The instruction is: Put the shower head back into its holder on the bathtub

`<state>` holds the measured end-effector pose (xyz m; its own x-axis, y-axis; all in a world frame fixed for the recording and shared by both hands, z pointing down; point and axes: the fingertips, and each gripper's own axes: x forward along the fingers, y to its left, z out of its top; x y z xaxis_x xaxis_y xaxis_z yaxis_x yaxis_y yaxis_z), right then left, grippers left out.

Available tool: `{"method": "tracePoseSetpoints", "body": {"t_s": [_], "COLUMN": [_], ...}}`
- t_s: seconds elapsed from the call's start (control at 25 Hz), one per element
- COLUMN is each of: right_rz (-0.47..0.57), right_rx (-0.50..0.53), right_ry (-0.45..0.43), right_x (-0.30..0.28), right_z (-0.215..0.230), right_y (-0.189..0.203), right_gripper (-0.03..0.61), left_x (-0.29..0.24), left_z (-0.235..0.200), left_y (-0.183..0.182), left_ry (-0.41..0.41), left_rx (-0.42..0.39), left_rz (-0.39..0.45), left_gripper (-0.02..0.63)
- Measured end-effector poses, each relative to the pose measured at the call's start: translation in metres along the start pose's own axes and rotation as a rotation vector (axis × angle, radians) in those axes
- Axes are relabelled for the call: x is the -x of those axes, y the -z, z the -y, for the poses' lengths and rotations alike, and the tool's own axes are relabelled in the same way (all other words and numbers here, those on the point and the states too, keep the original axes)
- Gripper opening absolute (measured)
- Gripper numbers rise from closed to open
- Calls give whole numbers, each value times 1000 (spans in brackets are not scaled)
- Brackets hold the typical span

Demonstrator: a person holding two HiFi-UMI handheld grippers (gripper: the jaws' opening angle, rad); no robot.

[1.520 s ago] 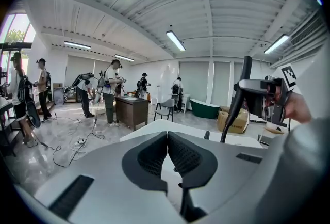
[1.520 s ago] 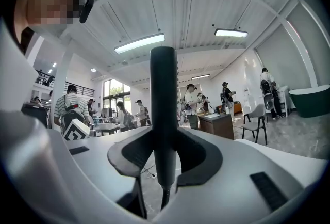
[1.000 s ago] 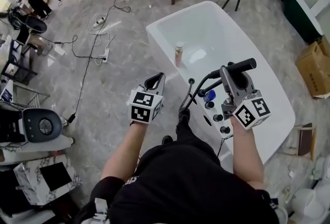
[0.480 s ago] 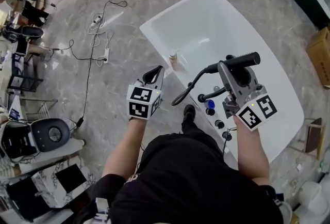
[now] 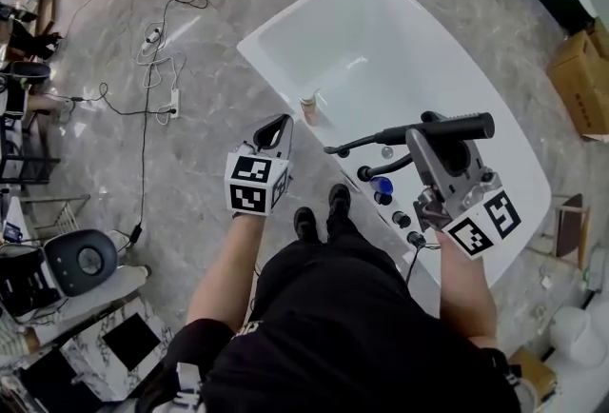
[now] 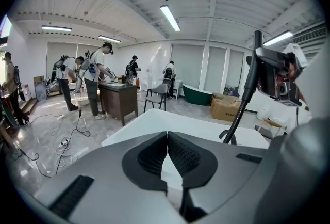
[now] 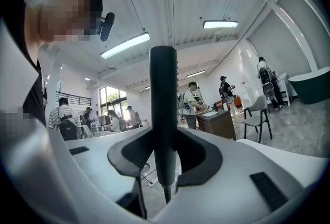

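The black shower head (image 5: 471,125) lies level across the jaws of my right gripper (image 5: 430,128), which is shut on its handle above the near rim of the white bathtub (image 5: 285,30). In the right gripper view the handle (image 7: 164,78) stands upright between the pads. Its black hose (image 5: 354,147) curves down to the rim, where black fittings (image 5: 366,173) and knobs (image 5: 402,219) sit. My left gripper (image 5: 275,123) hangs shut and empty over the floor, left of the tub; its tips (image 6: 167,134) touch.
A small bottle (image 5: 307,108) stands on the tub's near rim and a blue object (image 5: 383,185) lies among the fittings. Cables (image 5: 157,68) trail over the grey floor at left. Cardboard boxes (image 5: 582,83) sit at right. People stand at a desk (image 6: 117,99) beyond.
Both grippers have shifted along the tub's side, the left one also a little lower. The right gripper still grips the shower head. The hose now hangs flatter over the rim.
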<state>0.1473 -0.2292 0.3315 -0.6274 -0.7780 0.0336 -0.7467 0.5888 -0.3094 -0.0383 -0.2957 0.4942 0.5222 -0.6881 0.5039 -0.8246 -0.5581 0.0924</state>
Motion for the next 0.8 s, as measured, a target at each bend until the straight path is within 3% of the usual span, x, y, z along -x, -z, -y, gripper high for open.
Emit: {"method": "tracePoseSetpoints", "body": {"t_s": [0.2,0.8], "right_rz": [-62,-215], "right_rx": [31,42], "right_ry": [80,212], "right_x": [-1,-51], "right_z": [3,19], "right_y": [16,117], "right_gripper": [147,147], "left_x": [9,-15], "left_z": [-3,-32], "left_y": [-3,53], "left_ry": [11,92], "left_rx": [-28,-8], "left_rz": [25,-22], "left_gripper": [18,18]}}
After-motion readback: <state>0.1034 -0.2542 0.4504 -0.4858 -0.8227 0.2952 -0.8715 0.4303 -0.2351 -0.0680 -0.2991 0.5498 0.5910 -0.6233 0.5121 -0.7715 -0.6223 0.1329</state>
